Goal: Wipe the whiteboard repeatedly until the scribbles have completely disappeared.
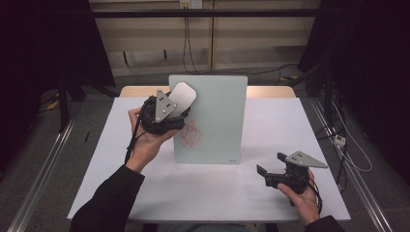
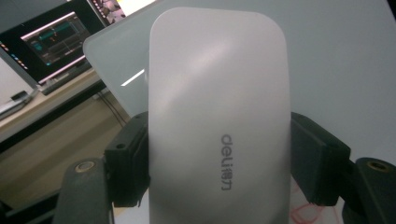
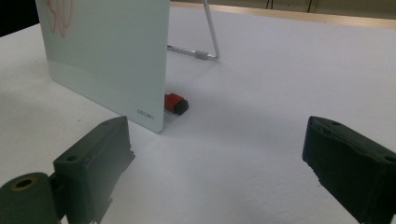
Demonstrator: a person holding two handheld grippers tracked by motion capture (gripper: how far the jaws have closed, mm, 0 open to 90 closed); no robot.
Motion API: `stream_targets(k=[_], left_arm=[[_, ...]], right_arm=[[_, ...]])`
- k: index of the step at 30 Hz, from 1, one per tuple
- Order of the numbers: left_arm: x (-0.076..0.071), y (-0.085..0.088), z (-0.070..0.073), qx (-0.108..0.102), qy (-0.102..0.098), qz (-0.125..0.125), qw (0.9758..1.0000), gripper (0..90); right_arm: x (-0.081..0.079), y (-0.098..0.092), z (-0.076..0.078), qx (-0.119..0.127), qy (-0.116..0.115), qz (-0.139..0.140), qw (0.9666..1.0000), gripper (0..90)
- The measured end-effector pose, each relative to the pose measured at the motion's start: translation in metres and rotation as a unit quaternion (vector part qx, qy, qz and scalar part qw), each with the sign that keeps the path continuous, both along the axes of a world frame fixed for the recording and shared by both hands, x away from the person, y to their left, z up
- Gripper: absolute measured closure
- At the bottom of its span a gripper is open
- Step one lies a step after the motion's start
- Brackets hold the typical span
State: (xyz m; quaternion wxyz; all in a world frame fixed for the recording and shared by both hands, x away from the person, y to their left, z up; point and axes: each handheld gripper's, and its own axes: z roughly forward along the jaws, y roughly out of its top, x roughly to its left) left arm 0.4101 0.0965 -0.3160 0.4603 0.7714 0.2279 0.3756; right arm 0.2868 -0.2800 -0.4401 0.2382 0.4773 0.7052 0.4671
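Item: left gripper (image 1: 175, 112) clamped on a white rounded plastic eraser (image 1: 183, 98) raised before the frosted glass board (image 1: 212, 121), right gripper (image 1: 273, 164) slack on the table; wiping step pending, requiring descent onto the red scribble (image 1: 191, 135).

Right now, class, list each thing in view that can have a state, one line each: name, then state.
Left tongs: shut on the eraser.
Eraser: white, held off the table, in front of the board.
Board: upright on its wire stand, red scribble not wiped off.
Right tongs: open, nothing between them.
Red marker: lying on the table behind the board, capped.
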Motion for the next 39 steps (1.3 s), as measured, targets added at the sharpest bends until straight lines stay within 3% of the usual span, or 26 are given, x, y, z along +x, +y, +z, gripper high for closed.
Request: stream_targets(k=[6, 13, 21, 30, 33, 39], left_arm=[[-0.007, -0.008, -0.012, 0.044, -0.012, -0.005, 0.9989, 30.3], [-0.018, -0.017, -0.035, 0.074, -0.001, -0.032, 0.9967, 30.3], [-0.031, -0.027, -0.06, 0.11, 0.019, -0.063, 0.9918, 30.3], [-0.04, -0.033, -0.078, 0.125, 0.04, -0.083, 0.9879, 30.3], [-0.038, -0.033, -0.077, 0.121, 0.044, -0.086, 0.9879, 30.4], [-0.032, -0.028, -0.064, 0.095, 0.047, -0.079, 0.9913, 30.4]], right_arm=[[0.0, 0.0, 0.0, 0.0, 0.0, 0.0, 1.0, 7.7], [0.0, 0.0, 0.0, 0.0, -0.001, 0.0, 1.0, 7.7], [0.0, 0.0, 0.0, 0.0, 0.0, 0.0, 1.0, 7.7], [-0.001, 0.0, 0.0, 0.0, -0.001, 0.0, 1.0, 7.7], [-0.001, -0.001, 0.0, 0.001, -0.001, 0.0, 1.0, 7.7], [0.0, 0.0, 0.0, -0.001, -0.001, 0.0, 1.0, 7.7]])
